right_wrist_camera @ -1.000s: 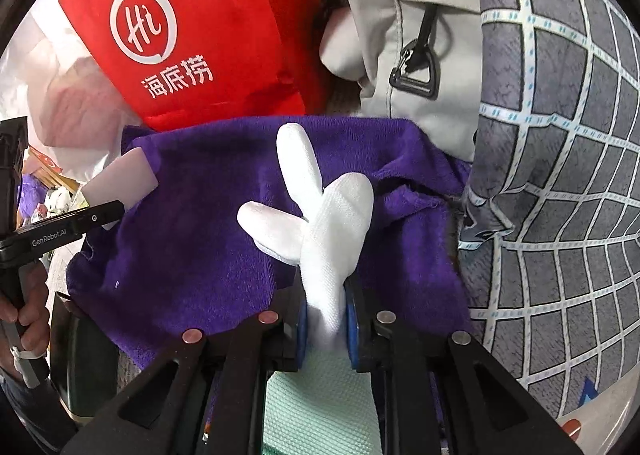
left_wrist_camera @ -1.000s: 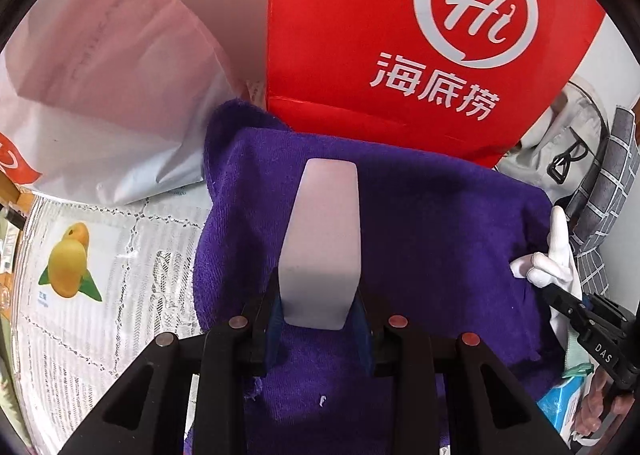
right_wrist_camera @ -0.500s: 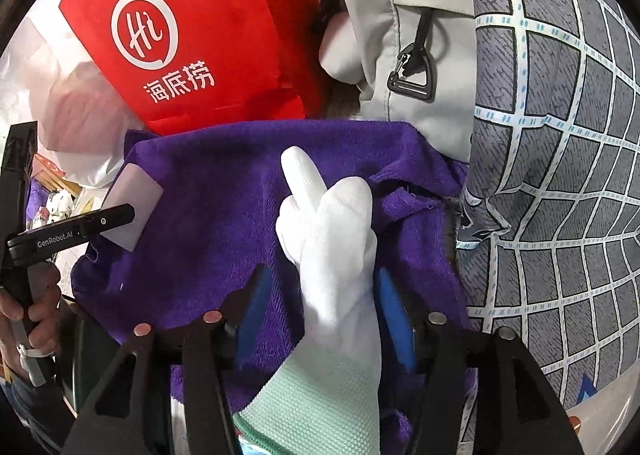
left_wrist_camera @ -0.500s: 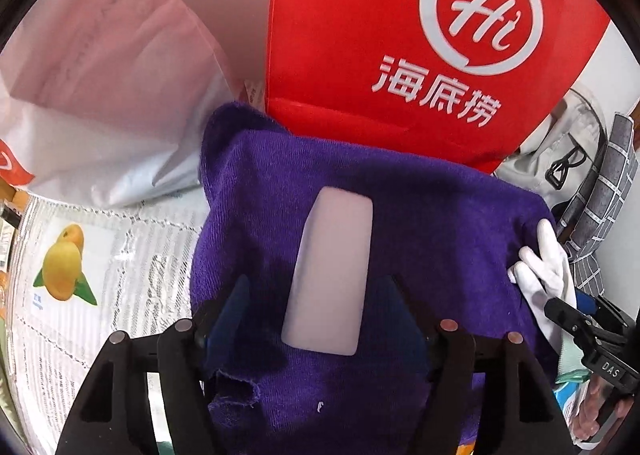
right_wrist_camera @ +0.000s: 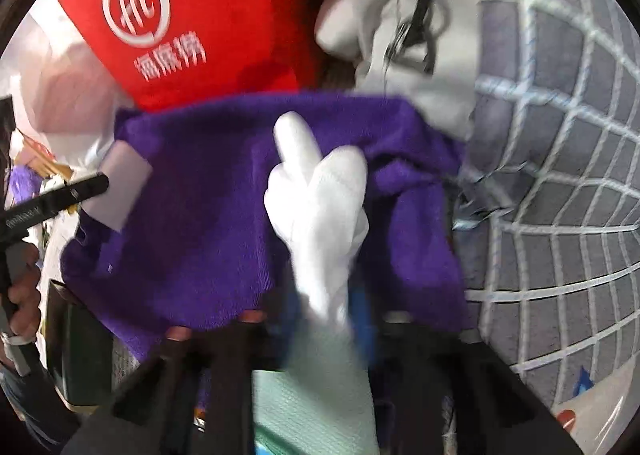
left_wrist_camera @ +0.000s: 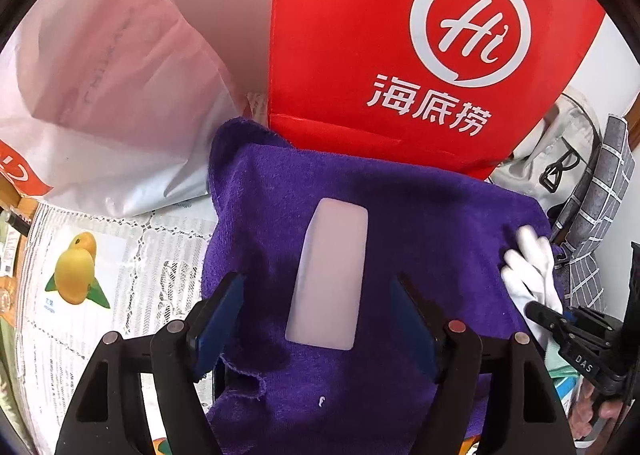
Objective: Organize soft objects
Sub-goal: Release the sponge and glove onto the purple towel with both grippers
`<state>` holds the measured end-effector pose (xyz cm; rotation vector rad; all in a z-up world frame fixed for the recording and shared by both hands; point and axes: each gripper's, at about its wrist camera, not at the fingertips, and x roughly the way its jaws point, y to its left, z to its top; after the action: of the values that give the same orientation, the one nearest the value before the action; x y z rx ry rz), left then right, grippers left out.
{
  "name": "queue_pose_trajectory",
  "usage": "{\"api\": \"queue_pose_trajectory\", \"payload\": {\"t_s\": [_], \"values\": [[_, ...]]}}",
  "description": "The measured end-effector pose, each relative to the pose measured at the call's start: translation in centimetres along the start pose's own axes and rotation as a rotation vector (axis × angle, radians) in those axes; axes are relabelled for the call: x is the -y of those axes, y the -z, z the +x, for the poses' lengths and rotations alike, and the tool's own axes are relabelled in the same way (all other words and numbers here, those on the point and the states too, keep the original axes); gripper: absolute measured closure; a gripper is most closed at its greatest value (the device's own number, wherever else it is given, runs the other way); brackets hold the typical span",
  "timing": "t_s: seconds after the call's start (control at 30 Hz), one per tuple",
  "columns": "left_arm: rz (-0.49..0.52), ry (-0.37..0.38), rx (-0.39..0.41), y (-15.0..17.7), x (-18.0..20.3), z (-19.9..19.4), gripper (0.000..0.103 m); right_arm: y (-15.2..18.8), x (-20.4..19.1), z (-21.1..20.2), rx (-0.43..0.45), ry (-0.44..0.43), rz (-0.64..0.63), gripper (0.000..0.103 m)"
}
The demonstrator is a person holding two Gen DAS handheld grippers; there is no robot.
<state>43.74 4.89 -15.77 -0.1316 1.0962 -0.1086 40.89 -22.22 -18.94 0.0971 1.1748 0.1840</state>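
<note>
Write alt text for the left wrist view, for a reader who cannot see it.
The open left gripper frames a pale rectangular block lying on a purple towel. A red paper bag stands behind, and a white glove lies at the towel's right edge.

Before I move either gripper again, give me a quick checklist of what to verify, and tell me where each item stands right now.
1. Left gripper open: ok, its jaws stand wide apart.
2. Pale block released and lying flat on the purple towel: ok.
3. Right gripper grip on the white glove: cannot tell, the right wrist view is blurred.
4. Glove over the towel: ok.
5. Towel lying flat: not ok, its right edge is bunched.
6. Red bag apart from the towel: not ok, it touches the towel's far edge.
</note>
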Motion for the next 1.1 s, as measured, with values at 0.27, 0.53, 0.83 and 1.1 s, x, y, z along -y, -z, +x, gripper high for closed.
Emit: {"api": "queue_pose_trajectory", "payload": {"t_s": [0.27,0.53,0.83,1.1], "values": [[-0.011,-0.006,0.007,-0.2,-1.0,-0.3,0.029,-1.3,-0.4,-3.0,0.163,-0.01,-0.003,0.091],[-0.002,-0.005,0.012,-0.2,-1.0,-1.1,0.029,-2.3,-0.7,-1.2,0.103,0.035,-0.022,0.054],[0.028,0.0,0.059,0.7,1.1,-4.4,0.029,0.2,0.3,-6.8,0.236,0.094,0.053,0.044],[0.038,-0.012,0.101,3.4,2.1,-10.3,0.029,5.6,-1.5,-11.6,0.206,-0.005,0.033,0.044]]}}
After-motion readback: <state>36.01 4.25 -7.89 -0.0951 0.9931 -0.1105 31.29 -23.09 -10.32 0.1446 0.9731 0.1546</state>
